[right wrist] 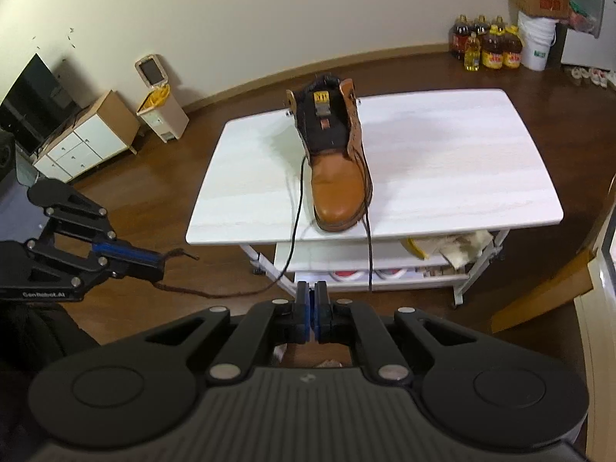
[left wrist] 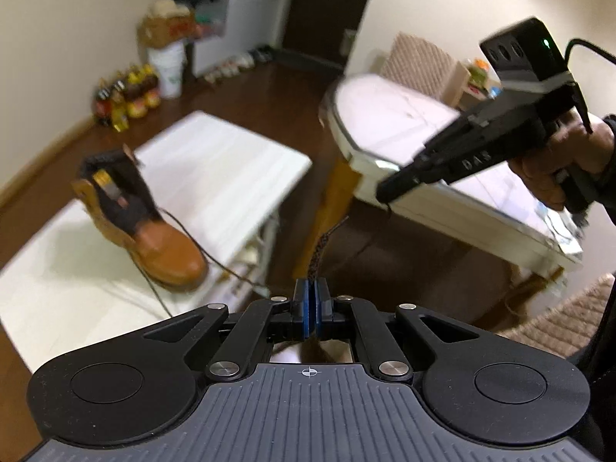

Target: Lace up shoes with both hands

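Boot (right wrist: 338,177), smooth tan leather, rounded toe

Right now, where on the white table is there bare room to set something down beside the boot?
The white table is bare right of the boot, out to its far and right edges. A smaller bare patch lies left of the boot. The near edge is crowded: the boot's toe sits there and both lace ends trail over it toward the grippers.

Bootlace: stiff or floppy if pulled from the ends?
Likely floppy: the lace sags off the table between boot and left hand-held gripper. Its short tip stands out straight, so probably stiffer there.
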Motion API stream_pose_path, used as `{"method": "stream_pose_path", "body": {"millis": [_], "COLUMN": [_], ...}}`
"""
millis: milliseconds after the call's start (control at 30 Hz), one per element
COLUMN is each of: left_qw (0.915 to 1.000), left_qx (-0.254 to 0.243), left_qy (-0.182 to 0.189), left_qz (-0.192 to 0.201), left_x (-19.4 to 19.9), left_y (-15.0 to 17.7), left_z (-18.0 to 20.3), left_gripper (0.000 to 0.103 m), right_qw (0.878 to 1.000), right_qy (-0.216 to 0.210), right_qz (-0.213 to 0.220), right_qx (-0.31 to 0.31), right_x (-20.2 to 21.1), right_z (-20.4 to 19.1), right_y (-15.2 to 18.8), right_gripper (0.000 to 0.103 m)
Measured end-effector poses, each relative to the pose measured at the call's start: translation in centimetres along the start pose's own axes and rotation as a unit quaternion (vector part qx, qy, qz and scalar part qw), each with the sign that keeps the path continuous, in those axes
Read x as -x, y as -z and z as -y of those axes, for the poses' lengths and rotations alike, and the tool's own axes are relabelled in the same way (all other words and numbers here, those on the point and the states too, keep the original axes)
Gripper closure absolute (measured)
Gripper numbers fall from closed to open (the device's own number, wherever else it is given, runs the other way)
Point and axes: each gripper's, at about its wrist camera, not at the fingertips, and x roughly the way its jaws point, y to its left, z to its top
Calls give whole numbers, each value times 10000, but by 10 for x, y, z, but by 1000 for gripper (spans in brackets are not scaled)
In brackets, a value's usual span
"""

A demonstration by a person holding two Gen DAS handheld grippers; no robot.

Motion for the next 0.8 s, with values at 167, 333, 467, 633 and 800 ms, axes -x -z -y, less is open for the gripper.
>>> {"method": "stream_pose_path", "body": {"millis": [167, 333, 467, 633, 800], "left_qw": [9953, 9912, 9914, 9939, 9944], "left_qx": [5, -226, -586, -347, 46], "left_qy": [-867, -1125, -830, -592, -665], "left_qz": [431, 665, 824, 865, 817], "left_x": [26, 45, 54, 71, 78], "left_y": [-13, -19, -9, 34, 72], "left_z": [-27, -43, -22, -4, 4], "left_gripper": [100, 100, 100, 100, 100], "right_qw": [9979, 9892, 9886, 9872, 9875], "right_qy": [279, 744, 897, 1231, 1391], "right_qz": [583, 1264, 1203, 1014, 738], "right_qx": [-31, -48, 110, 34, 57], "right_x": [19, 46, 53, 50, 43], "right_z": [-6, -9, -39, -75, -111], "right_y": [-19, -41, -35, -8, 24], "right_gripper": [100, 100, 100, 100, 100]}}
